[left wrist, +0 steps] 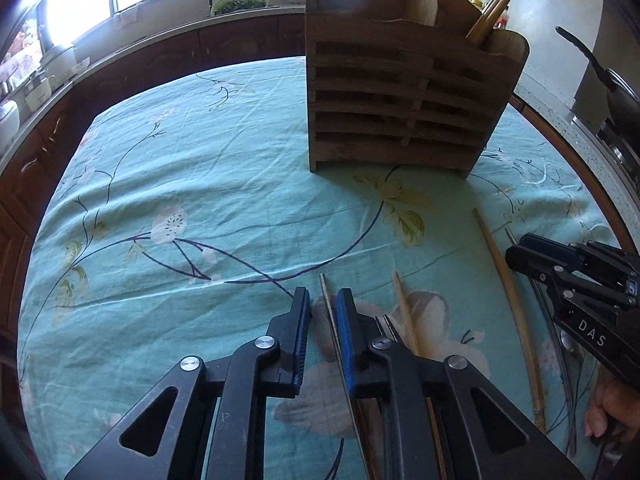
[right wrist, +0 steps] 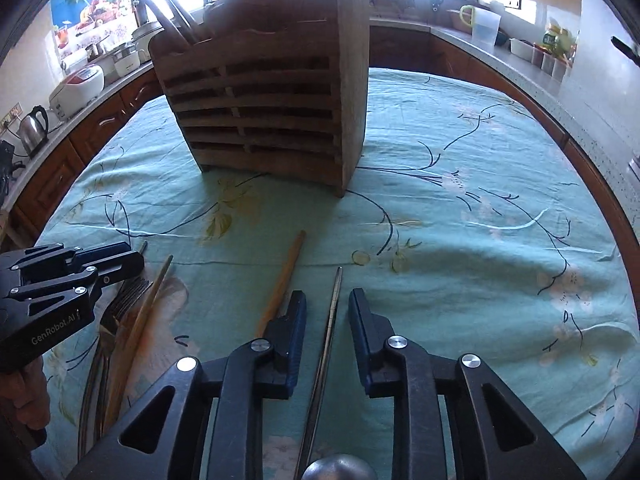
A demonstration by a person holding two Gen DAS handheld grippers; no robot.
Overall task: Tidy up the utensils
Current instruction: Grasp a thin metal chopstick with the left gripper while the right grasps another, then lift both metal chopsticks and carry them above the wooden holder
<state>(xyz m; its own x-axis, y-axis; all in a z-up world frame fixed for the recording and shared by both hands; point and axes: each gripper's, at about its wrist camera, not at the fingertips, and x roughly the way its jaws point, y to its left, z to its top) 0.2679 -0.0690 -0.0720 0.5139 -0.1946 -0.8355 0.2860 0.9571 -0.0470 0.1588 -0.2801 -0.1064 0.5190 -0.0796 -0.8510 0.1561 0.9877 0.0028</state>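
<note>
A slatted wooden utensil holder (left wrist: 404, 96) stands on the teal floral tablecloth, with wooden sticks in its right slot; it also shows in the right wrist view (right wrist: 272, 108). My left gripper (left wrist: 324, 304) is open, low over the cloth, with a thin metal utensil handle (left wrist: 329, 308) between its fingers. A wooden chopstick (left wrist: 406, 312) and a long bamboo stick (left wrist: 508, 300) lie to its right. My right gripper (right wrist: 326, 308) is open around a metal handle (right wrist: 334, 312). A wooden handle (right wrist: 284, 276), forks (right wrist: 128, 296) and a bamboo stick (right wrist: 148, 312) lie to its left.
Kitchen counters with wooden cabinets ring the table. A kettle (right wrist: 34, 128) and rice cooker (right wrist: 78, 88) stand at left, a plastic jug (right wrist: 486, 26) at back right, a pan (left wrist: 608, 88) on a stove at right. The tablecloth (left wrist: 200, 200) is wrinkled.
</note>
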